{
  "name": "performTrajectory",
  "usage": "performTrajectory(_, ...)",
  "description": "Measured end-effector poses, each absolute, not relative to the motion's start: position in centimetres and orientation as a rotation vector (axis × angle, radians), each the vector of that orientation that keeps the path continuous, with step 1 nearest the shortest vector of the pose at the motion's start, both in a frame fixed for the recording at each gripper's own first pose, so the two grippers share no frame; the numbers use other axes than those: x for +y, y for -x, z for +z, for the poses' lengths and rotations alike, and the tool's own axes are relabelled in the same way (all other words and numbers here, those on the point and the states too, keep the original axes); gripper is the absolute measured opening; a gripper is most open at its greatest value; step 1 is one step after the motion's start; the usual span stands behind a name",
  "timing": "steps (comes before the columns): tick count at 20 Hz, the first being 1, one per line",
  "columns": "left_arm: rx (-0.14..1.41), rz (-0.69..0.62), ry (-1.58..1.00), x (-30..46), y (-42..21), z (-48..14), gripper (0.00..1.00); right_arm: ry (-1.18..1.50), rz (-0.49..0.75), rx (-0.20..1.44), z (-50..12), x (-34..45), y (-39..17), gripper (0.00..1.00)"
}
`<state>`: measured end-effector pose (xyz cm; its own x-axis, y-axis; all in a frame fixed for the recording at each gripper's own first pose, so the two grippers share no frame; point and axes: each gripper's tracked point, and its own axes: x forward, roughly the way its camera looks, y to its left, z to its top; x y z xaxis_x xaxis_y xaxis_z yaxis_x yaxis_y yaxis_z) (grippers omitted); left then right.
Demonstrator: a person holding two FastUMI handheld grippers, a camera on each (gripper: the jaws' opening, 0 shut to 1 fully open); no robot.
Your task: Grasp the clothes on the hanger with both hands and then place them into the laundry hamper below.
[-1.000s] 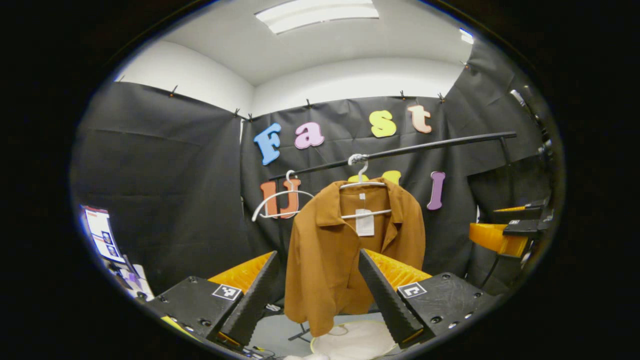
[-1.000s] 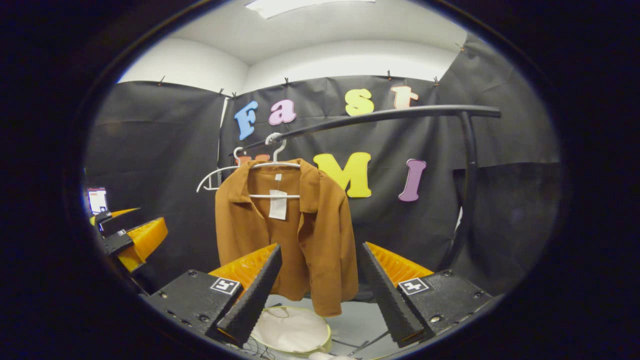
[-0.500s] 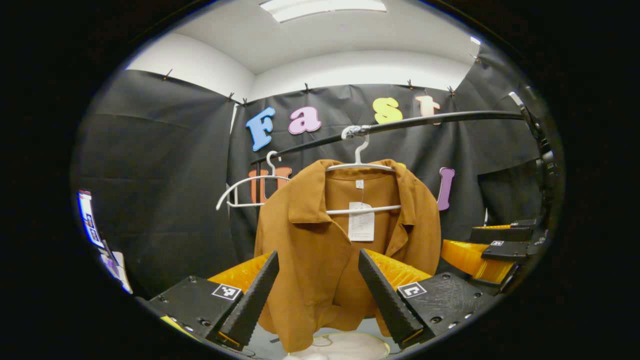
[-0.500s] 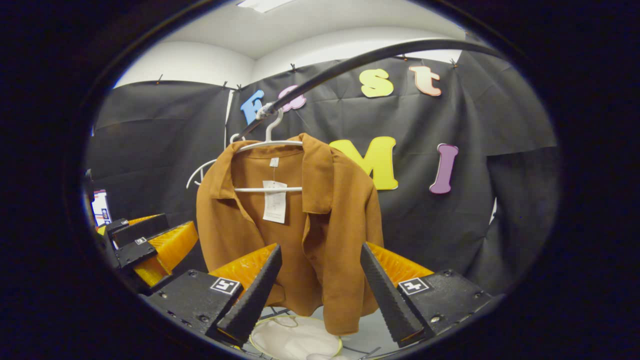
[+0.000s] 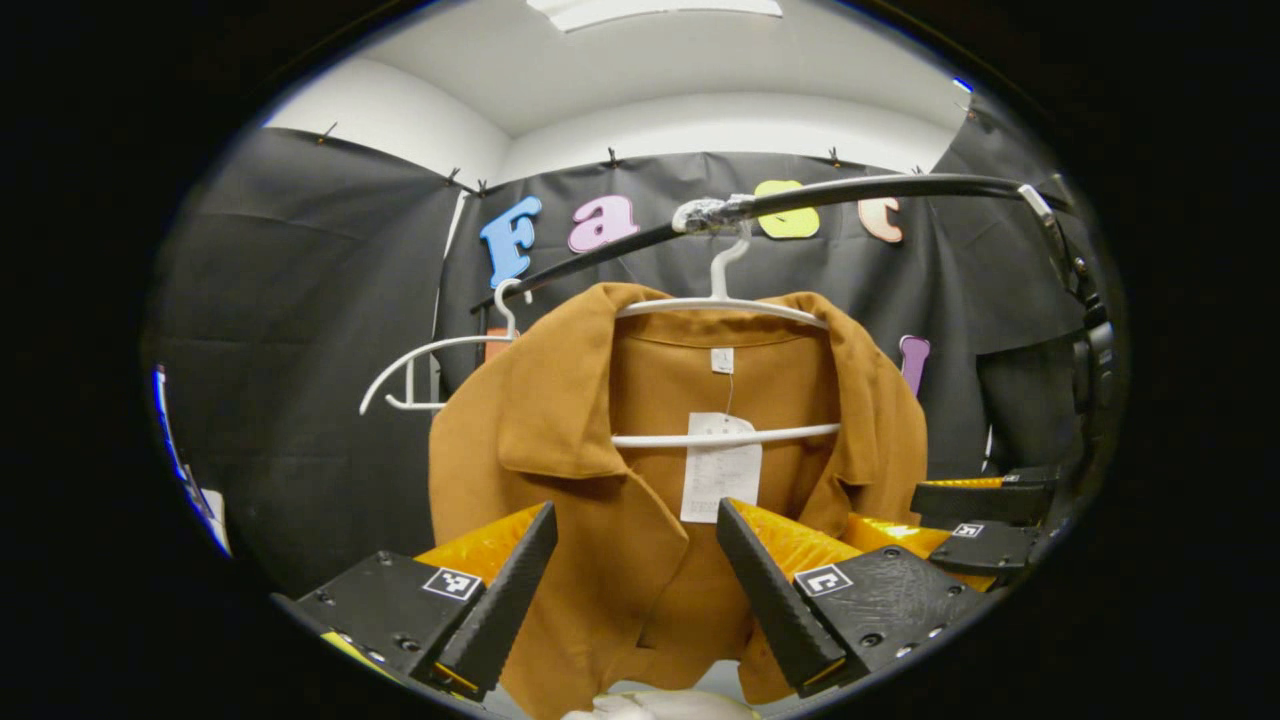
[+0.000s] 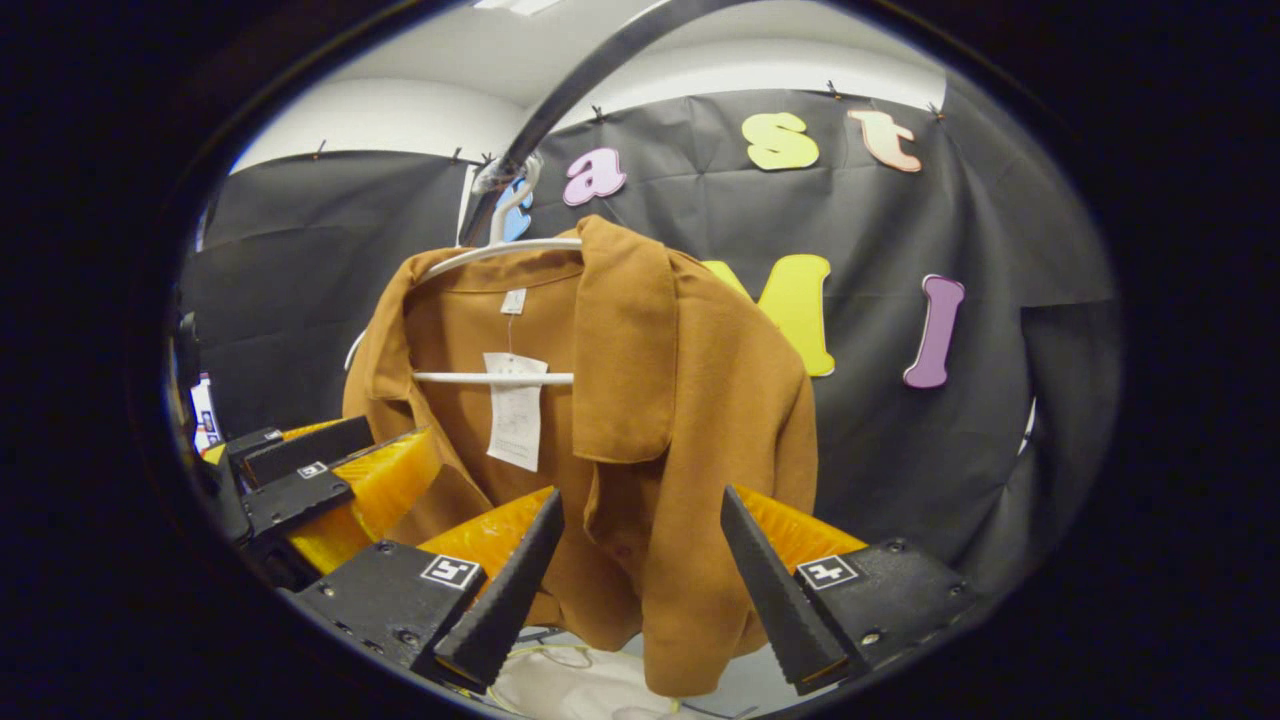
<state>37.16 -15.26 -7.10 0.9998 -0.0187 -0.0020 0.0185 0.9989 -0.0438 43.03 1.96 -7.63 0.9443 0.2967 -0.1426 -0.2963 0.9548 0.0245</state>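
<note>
Black clothes rail running across the top of the left gripper view, slanting steeply up in the right gripper view. Below it, brown jacket hung on a white hanger, hook over the rail, collar open, a white paper tag dangling over the hanger's lower bar; same jacket seen more from its side in the right gripper view, tag toward the left. Second hanger, bare and white, on the rail just beside the jacket. Left gripper with fingers spread wide, nothing held, the jacket's front and open lapel lying in the gap between them and beyond; contact with the cloth not discernible. Right gripper likewise spread wide and holding nothing, the jacket's buttoned edge and hem hanging between its fingers, seemingly just beyond the tips. Right gripper also at the right edge of the left gripper view, close against the jacket's side; left gripper at the left of the right gripper view, near the jacket's other side. Pale laundry hamper low down, under the hem, partly hidden.
</note>
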Motion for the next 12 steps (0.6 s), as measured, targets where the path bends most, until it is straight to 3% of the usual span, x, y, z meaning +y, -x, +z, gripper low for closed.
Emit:
performTrajectory(10,0.010,0.060,0.053,-13.5,-41.3,-7.7,0.98,-0.065,0.279,0.143,-7.2,3.9,-47.1,0.99)
performTrajectory(12,0.021,0.072,0.046,-13.0,-41.4,-8.2,0.99,-0.056,0.277,0.137,-7.1,3.4,-47.4,0.84)
